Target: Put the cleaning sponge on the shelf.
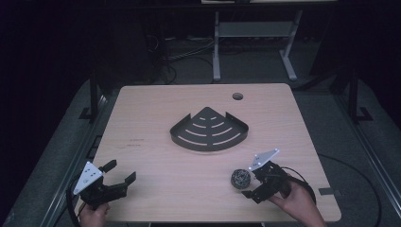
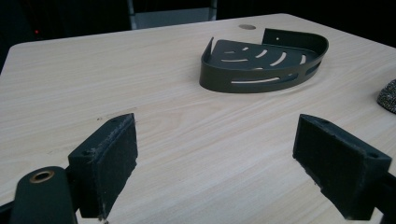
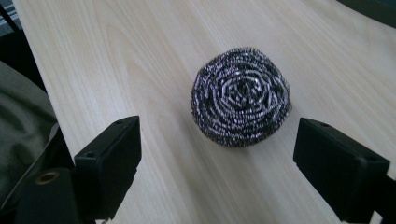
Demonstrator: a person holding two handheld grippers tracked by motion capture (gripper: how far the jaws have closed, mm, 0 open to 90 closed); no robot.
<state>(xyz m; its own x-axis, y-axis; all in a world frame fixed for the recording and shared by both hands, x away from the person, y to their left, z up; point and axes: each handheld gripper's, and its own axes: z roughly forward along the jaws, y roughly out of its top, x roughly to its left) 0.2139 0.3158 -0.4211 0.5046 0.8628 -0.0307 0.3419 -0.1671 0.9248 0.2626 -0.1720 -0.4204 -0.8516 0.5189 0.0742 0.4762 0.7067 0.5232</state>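
Where the lower right of the high view shows the tabletop's near edge, one steel wool scrubber [image 1: 240, 179] lies flat on the wood, and the right gripper [image 1: 251, 183] sits just beside it with its jaws spread wide and nothing between them. The right gripper view shows the scrubber [image 3: 241, 96] as a tight coil of shiny wire in the middle of the frame, just ahead of the two parted black pads and touching neither; bare wood lies between it and them, so nothing blocks the way in. Up from the scrubber, at the centre of the high view, stands one dark corner shelf basket [image 1: 209, 130], fan-shaped with curved slots in its floor, well apart from the scrubber. The left gripper view shows what the high view does not: the basket's [image 2: 261, 79] low wall has a long slot through it, and a sliver of the scrubber [image 2: 388, 97] pokes in at the right edge of the frame. One round hole [image 1: 237, 96] pierces the table [image 1: 156, 109] near its far edge. In the lower left of the high view the left gripper [image 1: 120, 175] rests with its jaws released, empty, well apart from everything else. There are two grippers in all.
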